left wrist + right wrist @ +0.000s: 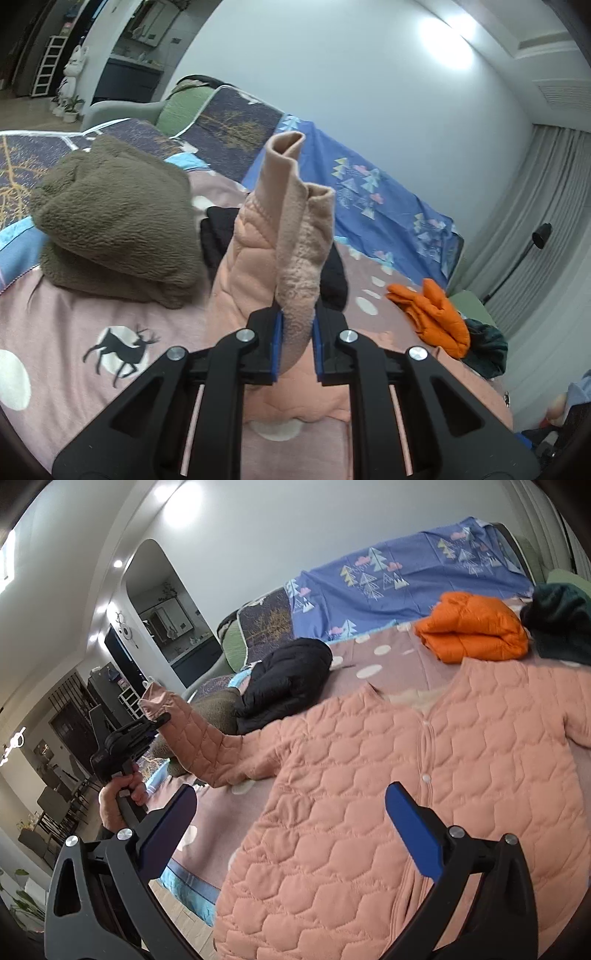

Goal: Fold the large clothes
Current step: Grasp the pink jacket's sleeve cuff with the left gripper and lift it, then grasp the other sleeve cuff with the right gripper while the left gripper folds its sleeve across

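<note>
A pink quilted jacket (424, 775) lies front up on the pink bedspread (380, 653), snaps shut down its middle. My left gripper (297, 325) is shut on the cuff of its sleeve (295, 236), which stands up between the blue pads. The right wrist view shows that same sleeve (199, 742) lifted off the bed to the left, pinched by the left gripper (157, 718) in a person's hand (118, 794). My right gripper (291, 812) hovers open above the jacket's lower body, nothing between its fingers.
A folded brown fleece (114, 225) and a black jacket (288, 679) lie at the bed's left side. An orange jacket (472, 631) and a dark green garment (561, 620) lie at the far right. A blue sheet (406, 579) covers the sofa back behind.
</note>
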`<action>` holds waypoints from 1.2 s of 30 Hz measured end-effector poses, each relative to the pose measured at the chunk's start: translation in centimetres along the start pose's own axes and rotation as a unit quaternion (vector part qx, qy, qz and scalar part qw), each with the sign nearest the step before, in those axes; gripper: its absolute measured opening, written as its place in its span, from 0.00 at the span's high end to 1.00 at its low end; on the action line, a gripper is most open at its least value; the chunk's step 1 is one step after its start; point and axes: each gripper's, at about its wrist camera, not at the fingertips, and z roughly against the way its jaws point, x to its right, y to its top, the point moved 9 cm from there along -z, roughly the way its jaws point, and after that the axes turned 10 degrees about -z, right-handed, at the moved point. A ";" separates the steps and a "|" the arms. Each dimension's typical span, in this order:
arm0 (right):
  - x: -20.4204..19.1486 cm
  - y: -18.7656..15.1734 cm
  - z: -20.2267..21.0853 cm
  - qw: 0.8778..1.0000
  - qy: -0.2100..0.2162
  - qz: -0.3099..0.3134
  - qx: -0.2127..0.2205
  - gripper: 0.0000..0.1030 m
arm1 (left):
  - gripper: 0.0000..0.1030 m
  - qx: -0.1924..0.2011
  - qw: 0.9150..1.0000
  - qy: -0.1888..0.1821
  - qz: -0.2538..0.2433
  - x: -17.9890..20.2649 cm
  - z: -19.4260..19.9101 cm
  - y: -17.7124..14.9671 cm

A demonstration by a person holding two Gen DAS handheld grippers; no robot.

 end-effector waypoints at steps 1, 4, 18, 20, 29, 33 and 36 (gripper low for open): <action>-0.4 0.5 -0.1 1.000 0.003 0.001 0.001 0.01 | 0.88 0.005 1.000 -0.005 -0.011 1.3 0.0 0.0; -1.3 2.0 -0.5 1.000 0.016 0.000 -0.008 0.01 | 0.88 0.007 0.999 -0.031 -0.035 5.2 -0.1 -0.3; -6.7 6.9 -7.1 0.980 0.153 -0.056 -0.113 0.10 | 0.88 -0.034 0.989 -0.087 -0.117 15.9 -3.0 -5.2; -6.9 7.2 -7.9 0.974 0.163 -0.076 -0.135 0.10 | 0.88 -0.041 0.986 -0.089 -0.132 17.0 -3.1 -6.1; -2.4 6.3 -10.3 0.966 0.122 -0.143 -0.175 0.10 | 0.88 -0.074 0.959 -0.071 -0.264 23.3 -4.7 -12.7; 1.1 4.8 -11.3 0.964 0.082 -0.164 -0.191 0.10 | 0.88 -0.080 0.933 -0.040 -0.349 25.6 -5.3 -16.1; 3.7 3.6 -11.8 0.960 0.062 -0.182 -0.204 0.27 | 0.88 -0.086 0.916 -0.030 -0.392 26.8 -5.5 -18.1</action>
